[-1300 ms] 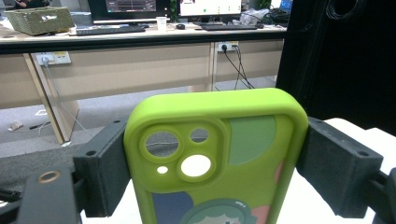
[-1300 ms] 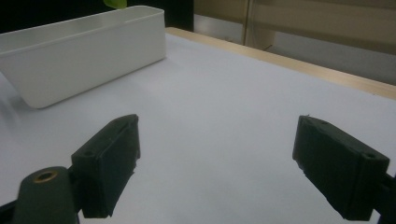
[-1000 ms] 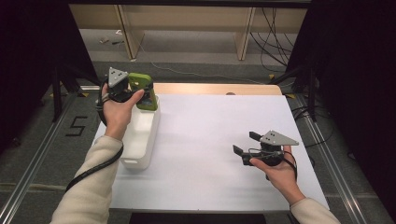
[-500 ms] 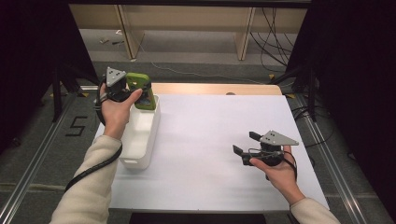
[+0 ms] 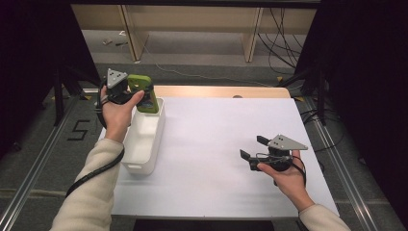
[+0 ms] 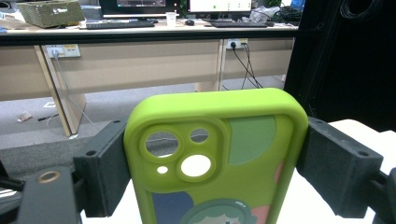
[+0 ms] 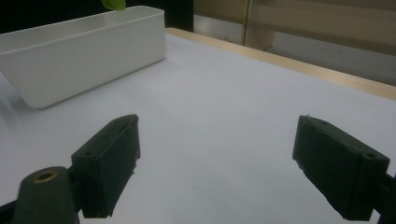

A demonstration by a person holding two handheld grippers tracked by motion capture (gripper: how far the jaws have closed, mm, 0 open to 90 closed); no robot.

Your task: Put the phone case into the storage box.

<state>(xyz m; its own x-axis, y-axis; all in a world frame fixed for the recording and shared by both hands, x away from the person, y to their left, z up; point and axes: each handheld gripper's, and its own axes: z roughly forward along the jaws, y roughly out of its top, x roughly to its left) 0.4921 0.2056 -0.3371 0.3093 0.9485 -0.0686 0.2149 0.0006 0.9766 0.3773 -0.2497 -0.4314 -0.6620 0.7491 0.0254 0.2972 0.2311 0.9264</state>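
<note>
Green phone case, light + flexy, being clamped across its long edges by left tool over white bin near table's left edge; right tool hanging wide open, empty.

grey floor, wooden desks, black curtains

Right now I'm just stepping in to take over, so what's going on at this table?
A person works with a gripper in each hand. The left gripper is shut on a green phone case, held upright over the far end of the white bin at the table's left edge. The right gripper sits open and holds nothing, low over the bare white table on the right.
</note>
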